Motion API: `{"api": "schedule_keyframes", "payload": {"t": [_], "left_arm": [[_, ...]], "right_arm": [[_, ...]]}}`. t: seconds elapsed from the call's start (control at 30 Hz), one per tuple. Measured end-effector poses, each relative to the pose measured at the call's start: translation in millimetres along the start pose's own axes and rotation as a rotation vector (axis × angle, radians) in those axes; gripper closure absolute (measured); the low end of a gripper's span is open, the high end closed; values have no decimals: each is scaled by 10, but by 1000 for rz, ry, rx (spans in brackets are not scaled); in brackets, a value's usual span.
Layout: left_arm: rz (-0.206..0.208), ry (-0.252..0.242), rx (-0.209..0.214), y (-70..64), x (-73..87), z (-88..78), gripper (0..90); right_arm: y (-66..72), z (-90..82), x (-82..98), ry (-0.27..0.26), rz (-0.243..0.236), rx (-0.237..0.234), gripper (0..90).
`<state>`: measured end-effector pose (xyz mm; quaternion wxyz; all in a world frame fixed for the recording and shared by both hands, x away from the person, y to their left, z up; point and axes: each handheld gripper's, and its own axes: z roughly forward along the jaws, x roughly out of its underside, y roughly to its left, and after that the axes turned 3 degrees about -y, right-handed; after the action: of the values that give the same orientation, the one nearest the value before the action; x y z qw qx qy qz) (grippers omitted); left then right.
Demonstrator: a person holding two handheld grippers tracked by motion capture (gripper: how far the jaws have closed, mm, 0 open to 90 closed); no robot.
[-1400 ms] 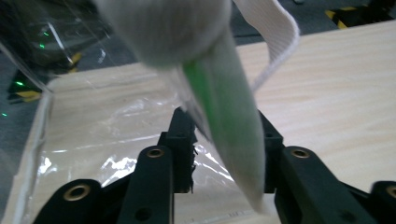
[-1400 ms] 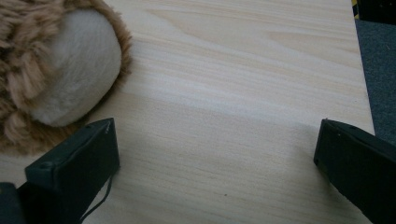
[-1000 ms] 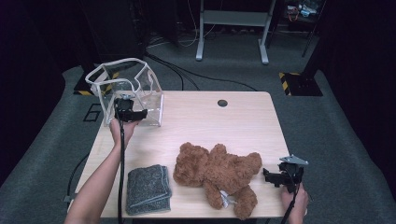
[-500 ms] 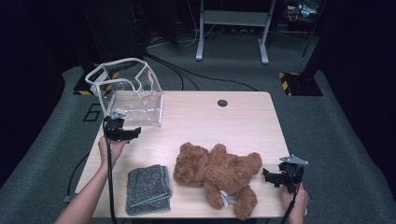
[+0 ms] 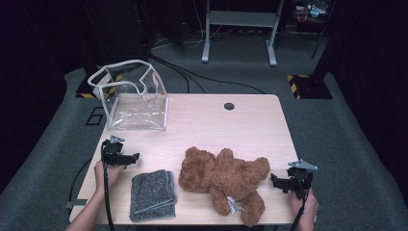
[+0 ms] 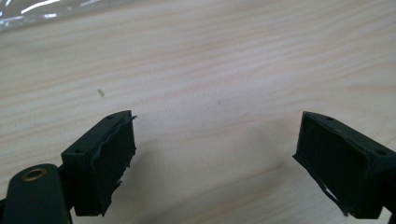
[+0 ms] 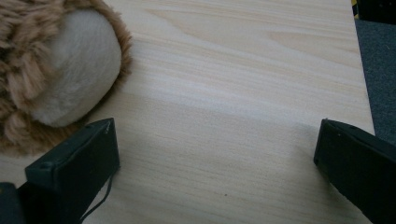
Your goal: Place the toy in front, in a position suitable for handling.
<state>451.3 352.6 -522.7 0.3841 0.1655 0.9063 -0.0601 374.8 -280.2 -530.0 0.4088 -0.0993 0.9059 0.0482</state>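
Observation:
A brown teddy bear [image 5: 223, 177] lies on the wooden table [image 5: 240, 125] at the front right; its pale paw [image 7: 70, 65] shows in the right gripper view. A folded grey towel [image 5: 152, 195] lies left of the bear. A clear plastic bag with white trim [image 5: 132, 96] stands open at the back left. My left gripper [image 5: 137, 156] hovers low over the table between bag and towel; its jaws have just been opening and stand open [image 6: 212, 163] with nothing between them. My right gripper [image 5: 273, 180] sits at the front right corner, open [image 7: 215, 168], beside the bear's paw.
A round cable hole [image 5: 229, 106] sits near the table's far edge. Behind the table stand a metal frame [image 5: 238, 29] and cables on grey carpet. The table's right edge [image 7: 362, 93] runs close to my right gripper.
My left gripper has drawn back from the clear bag toward the front left of the table and sunk lower. The right gripper, the bear and the towel have stayed where they were.

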Motion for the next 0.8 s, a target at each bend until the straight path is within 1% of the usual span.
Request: {"api": "schedule_keyframes", "payload": {"t": [0.03, 0.07, 0.13, 0.17, 0.2, 0.23, 0.27, 0.37, 0.43, 0.47, 0.6, 0.63, 0.67, 0.73, 0.77, 0.8], "left_arm": [[-7, -8, 8, 12, 14, 4, 102], [-16, -24, 6, 16, 22, 10, 102], [-14, -37, 10, 35, 37, 14, 101], [-21, -53, 7, 36, 57, 16, 96], [-26, -84, 5, 34, 87, 23, 89], [-26, -84, 5, 34, 87, 23, 87], [-27, -95, 0, 31, 97, 27, 87], [-28, -95, 0, 30, 98, 26, 87], [-31, -96, -9, 18, 101, 21, 88], [-29, -97, -8, 11, 102, 20, 90], [-33, -95, -3, 1, 99, 22, 89], [-33, -95, -4, 0, 99, 22, 89], [-32, -95, -5, 0, 99, 22, 89], [-32, -95, -5, 0, 99, 22, 90], [-33, -96, -5, -1, 99, 22, 90], [-32, -96, -5, -1, 99, 22, 90]], "right_arm": [[0, 0, 0, 0, 0, 0, 0], [2, -1, 0, -1, 0, 2, 0], [2, -1, 2, -5, -5, 5, 0], [8, -1, 2, -6, 2, 5, 0], [5, -2, 3, -5, -3, 8, 0], [5, -2, 3, -5, -3, 8, 0], [5, -4, 5, -3, -6, 7, 0], [26, -5, 3, -3, -13, -5, 0], [55, 11, -9, -4, -27, -17, 0], [70, 16, -14, -3, -23, -16, 0], [87, 9, -6, -5, -33, -18, 6], [95, 2, -2, -6, -28, -21, 6], [90, 1, 1, -8, -40, -26, 6], [102, -5, 4, -11, -47, -19, 6], [114, -11, 6, -11, -39, -11, 6], [114, -12, 8, -14, -42, -9, 6]]}}
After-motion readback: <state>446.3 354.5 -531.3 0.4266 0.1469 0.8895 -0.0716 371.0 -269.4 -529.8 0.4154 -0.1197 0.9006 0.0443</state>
